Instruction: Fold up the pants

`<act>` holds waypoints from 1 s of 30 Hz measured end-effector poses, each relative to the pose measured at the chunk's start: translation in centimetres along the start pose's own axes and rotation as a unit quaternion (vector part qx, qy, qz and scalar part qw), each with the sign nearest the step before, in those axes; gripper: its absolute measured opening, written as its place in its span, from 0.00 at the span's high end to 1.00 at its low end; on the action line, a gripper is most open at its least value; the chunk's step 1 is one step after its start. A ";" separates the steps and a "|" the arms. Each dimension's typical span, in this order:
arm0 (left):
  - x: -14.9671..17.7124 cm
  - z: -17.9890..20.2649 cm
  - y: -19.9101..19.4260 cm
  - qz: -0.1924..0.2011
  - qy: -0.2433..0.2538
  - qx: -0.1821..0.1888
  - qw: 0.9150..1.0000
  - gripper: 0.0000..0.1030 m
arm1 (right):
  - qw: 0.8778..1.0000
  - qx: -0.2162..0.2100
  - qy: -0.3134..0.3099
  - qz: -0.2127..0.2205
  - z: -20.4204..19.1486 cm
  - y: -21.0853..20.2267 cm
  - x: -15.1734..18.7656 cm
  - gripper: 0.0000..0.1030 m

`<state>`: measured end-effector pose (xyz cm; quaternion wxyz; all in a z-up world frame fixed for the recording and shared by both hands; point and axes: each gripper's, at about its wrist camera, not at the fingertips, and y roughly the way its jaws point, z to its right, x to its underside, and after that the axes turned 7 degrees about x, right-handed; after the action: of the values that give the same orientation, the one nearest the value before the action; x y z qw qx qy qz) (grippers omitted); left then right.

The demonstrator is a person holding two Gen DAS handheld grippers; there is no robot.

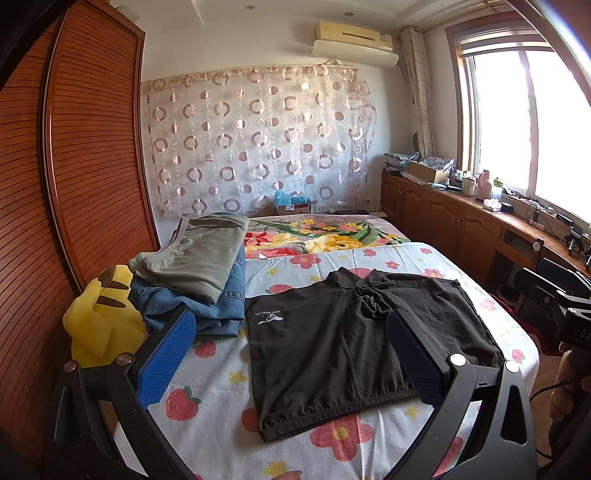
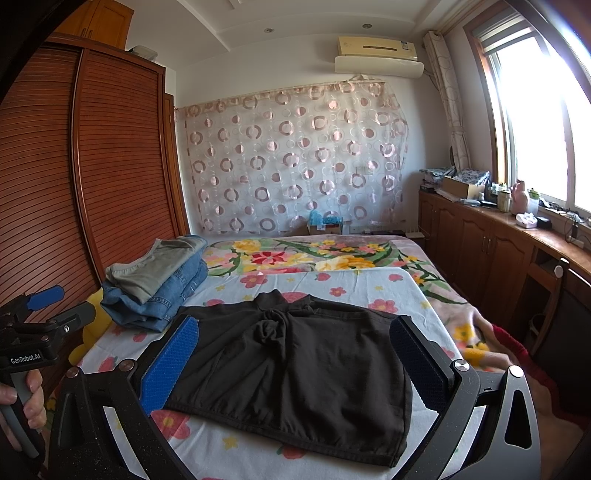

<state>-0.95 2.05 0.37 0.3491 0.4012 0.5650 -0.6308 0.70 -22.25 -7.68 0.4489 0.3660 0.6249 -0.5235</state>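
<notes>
Wood wardrobe (image 1: 85,155), bright window (image 1: 524,122), AC unit (image 1: 354,35)

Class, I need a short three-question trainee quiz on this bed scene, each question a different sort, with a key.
1. True or false: the left tool is shut on the black shorts.
2. What lies on top of the folded jeans? A) olive-grey garment B) towel C) pillow
3. Fill in: the yellow plush toy sits between the jeans and the ____.

Key: 1 false, both tools are open, right tool too; 2 A, olive-grey garment; 3 wardrobe.
</notes>
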 end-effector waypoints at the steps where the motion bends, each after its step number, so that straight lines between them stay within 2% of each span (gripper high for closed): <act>1: 0.0 0.2 0.1 0.000 0.000 -0.001 1.000 0.00 | 1.000 0.000 0.000 0.000 0.0 0.0 0.0 0.00; 22: 0.1 0.2 0.1 0.000 0.000 -0.001 1.000 0.00 | 1.000 -0.001 0.000 -0.001 -0.2 0.0 0.1 0.00; 23: -0.6 0.7 -0.1 -0.001 0.000 -0.002 1.000 0.00 | 1.000 -0.002 0.000 -0.002 -0.2 0.0 0.1 0.00; 30: -0.5 0.2 0.6 -0.022 -0.006 -0.005 1.000 0.00 | 1.000 -0.005 -0.005 -0.017 0.2 0.7 0.4 0.00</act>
<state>-0.27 1.81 0.56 0.3406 0.3832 0.5746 -0.6380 1.27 -22.27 -8.35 0.4445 0.3504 0.6316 -0.5298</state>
